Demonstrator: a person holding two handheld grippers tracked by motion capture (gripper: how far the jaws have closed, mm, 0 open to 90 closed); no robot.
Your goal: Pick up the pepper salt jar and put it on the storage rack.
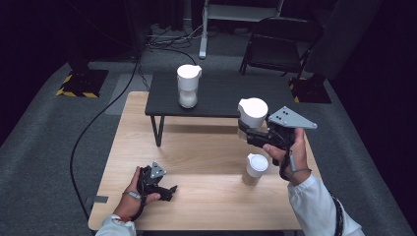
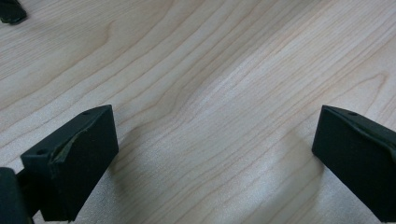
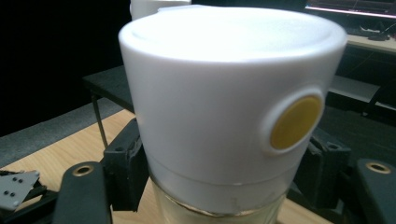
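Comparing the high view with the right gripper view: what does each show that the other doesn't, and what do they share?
High view alone: the left hand-held gripper resting on the light wooden table, a lidded cup standing near the right hand, and a folding chair behind.

Right gripper view alone: a round yellow button on the white lid, and the clear glass body below the lid.

Both: the white-lidded jar clamped in the right hand-held gripper, the dark side table, and a second white-lidded jar on it.

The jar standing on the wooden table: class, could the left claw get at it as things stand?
Probably yes. The left claw rests open on the wooden table, and bare wood lies between it and the jar. The right claw holds another jar higher up.
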